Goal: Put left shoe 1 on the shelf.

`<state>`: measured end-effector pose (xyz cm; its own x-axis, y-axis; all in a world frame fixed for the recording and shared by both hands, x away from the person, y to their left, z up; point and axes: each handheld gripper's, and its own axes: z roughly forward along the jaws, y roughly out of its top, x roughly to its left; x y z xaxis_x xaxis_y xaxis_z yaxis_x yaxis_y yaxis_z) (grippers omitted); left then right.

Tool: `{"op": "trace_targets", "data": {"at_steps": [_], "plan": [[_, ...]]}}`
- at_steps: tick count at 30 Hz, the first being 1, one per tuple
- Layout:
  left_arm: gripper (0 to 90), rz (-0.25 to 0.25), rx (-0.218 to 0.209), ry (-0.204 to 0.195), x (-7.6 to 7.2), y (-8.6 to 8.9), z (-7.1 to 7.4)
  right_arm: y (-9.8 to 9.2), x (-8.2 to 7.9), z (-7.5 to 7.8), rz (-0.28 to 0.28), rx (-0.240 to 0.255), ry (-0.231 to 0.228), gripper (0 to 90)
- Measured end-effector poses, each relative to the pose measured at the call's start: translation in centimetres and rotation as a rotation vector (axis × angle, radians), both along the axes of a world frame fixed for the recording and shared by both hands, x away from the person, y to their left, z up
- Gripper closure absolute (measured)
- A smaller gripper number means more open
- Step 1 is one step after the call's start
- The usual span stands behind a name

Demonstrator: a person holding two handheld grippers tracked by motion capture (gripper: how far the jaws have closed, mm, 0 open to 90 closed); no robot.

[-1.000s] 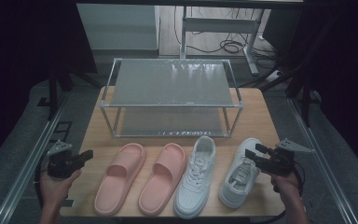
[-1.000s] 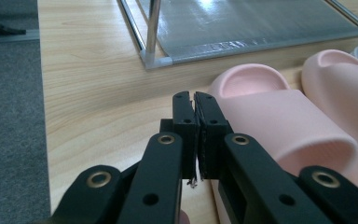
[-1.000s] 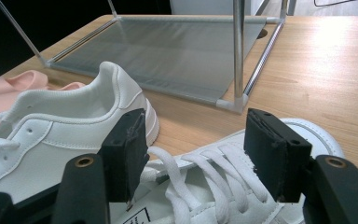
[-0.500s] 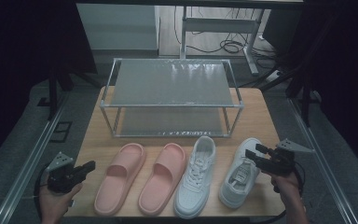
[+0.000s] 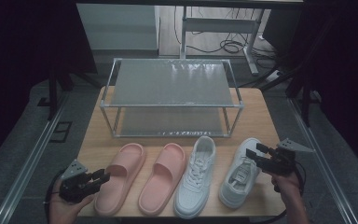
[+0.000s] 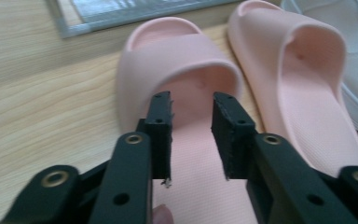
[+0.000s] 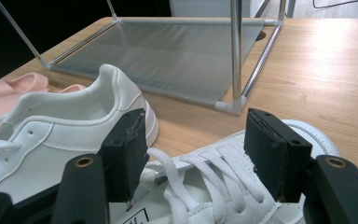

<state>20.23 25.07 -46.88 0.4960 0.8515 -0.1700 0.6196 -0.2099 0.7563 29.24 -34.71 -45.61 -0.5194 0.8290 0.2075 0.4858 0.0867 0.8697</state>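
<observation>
Wooden table [image 5: 261,116] bears a metal shoe rack [image 5: 170,95] in a dark room.

Black two-jaw grippers [image 5: 101,176] [image 5: 253,155] w/ brass-ringed screw holes, grey triangular top plates, black cables.

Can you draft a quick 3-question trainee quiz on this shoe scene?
1. True or false: the left tongs are clamped on the outer pink slide.
2. Which shoe lies under the right tongs? A) a pink slide B) the outer white sneaker C) the inner white sneaker
3. How many shoes lie on the table in front of the metal rack?

Key:
1. False. The jaws stand apart over the slide's footbed, having just been opening, with nothing gripped.
2. B. The open jaws hang over its laces.
3. Four: two pink slides, two white sneakers.
</observation>
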Motion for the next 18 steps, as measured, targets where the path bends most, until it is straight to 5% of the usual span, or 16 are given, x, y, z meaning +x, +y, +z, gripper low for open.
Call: {"op": "trace_targets", "data": {"at_steps": [8, 18], "plan": [[52.7, -0.02, 0.014, 0.03, -0.3, -1.5, -0.4, 0.3, 0.0, 0.1, 0.007, -0.006, -0.008, 39.6], [51.9, -0.017, 0.024, 0.062, 0.3, -3.4, -1.8, 0.3, 0.0, 0.1, 0.008, -0.006, -0.008, 39.6]]}}
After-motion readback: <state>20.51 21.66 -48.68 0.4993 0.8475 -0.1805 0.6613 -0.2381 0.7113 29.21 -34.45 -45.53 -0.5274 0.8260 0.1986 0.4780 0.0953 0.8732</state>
